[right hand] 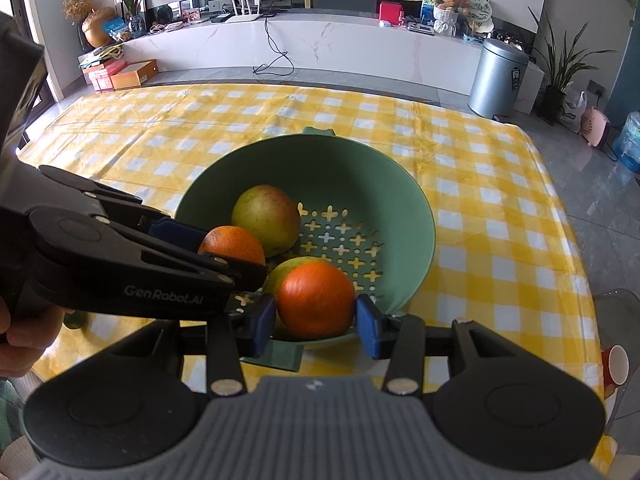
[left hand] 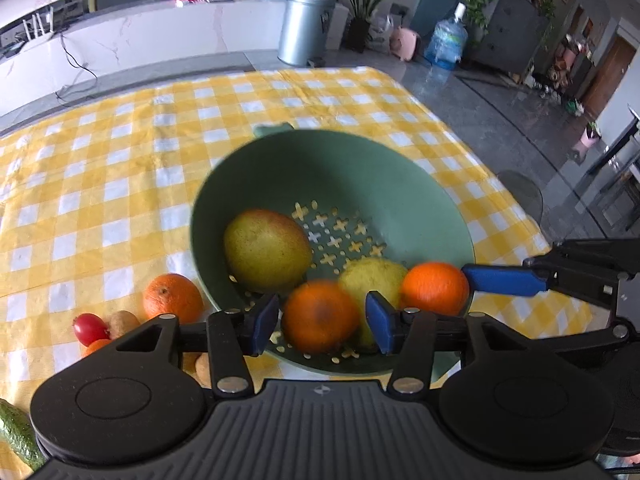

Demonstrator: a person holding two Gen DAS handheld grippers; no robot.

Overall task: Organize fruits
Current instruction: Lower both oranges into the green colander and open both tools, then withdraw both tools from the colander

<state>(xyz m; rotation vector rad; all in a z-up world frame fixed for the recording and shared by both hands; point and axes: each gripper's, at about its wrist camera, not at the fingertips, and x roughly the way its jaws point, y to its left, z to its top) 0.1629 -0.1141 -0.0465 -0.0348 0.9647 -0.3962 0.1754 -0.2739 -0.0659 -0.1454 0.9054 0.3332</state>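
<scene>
- Over the green colander [left hand: 400, 184], both grippers point steeply down into it, each with an orange between its fingers.
- Left gripper [left hand: 322, 320]: fingers stand clear of the blurred orange [left hand: 320, 316], a visible gap on each side, so that fruit looks let go.
- Right gripper [right hand: 316, 318]: pads touch both sides of its orange [right hand: 316, 300], holding it just inside the near rim.
- To finish well, I judge the right should open only when its orange sits low, beside the yellow fruit [right hand: 280, 276], so nothing rolls out.
- A mango [left hand: 266, 250] lies deeper in; another orange [left hand: 173, 298] waits on the checked cloth [left hand: 120, 160].
</scene>
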